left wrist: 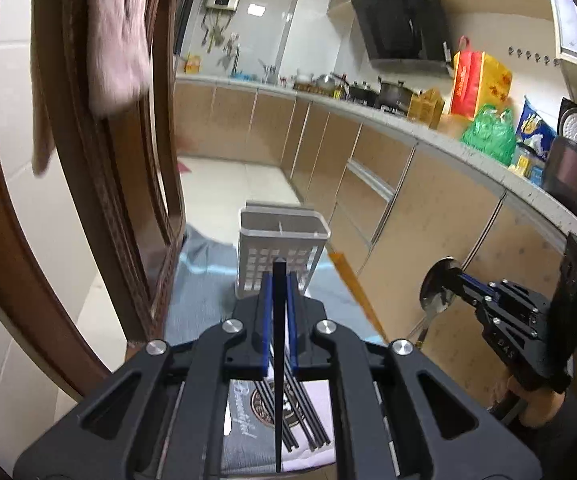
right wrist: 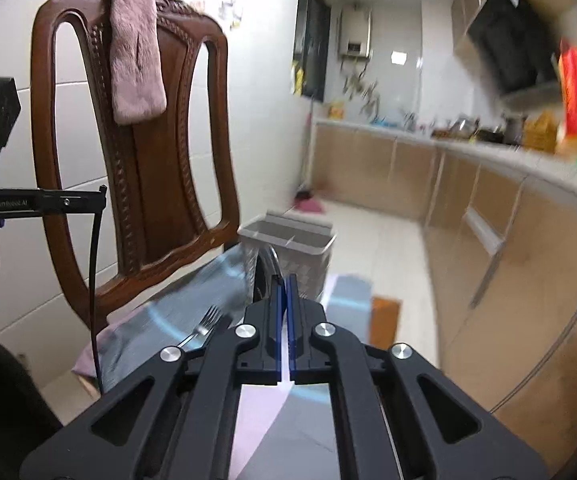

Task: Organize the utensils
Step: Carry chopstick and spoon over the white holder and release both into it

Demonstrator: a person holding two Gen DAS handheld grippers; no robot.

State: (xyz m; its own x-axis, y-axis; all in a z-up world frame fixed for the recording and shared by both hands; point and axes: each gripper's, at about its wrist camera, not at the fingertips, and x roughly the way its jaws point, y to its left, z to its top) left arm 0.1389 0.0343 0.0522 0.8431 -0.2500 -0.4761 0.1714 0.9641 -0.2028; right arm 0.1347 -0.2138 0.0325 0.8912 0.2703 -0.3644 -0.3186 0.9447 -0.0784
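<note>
L hand-held gripper [left wrist: 279,280] w/ black chopstick [left wrist: 278,360]

Both hand-held tools are matte black two-finger grippers [left wrist: 279,280] with blue finger pads [right wrist: 293,312] and round silver screws [left wrist: 232,325] at the linkage pivots. The right gripper [left wrist: 454,284] carries faint pale lettering, a small green light beside its flat black panel, and silver bolts along its body.

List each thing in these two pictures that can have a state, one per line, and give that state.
Left gripper: shut on a black chopstick.
Right gripper: shut on a spoon.
Utensil basket: upright on the cloth, nothing seen in it.
Fork: lying flat on the cloth.
Spare chopsticks: lying on the cloth.
Pink scarf: draped over the chair back.
</note>
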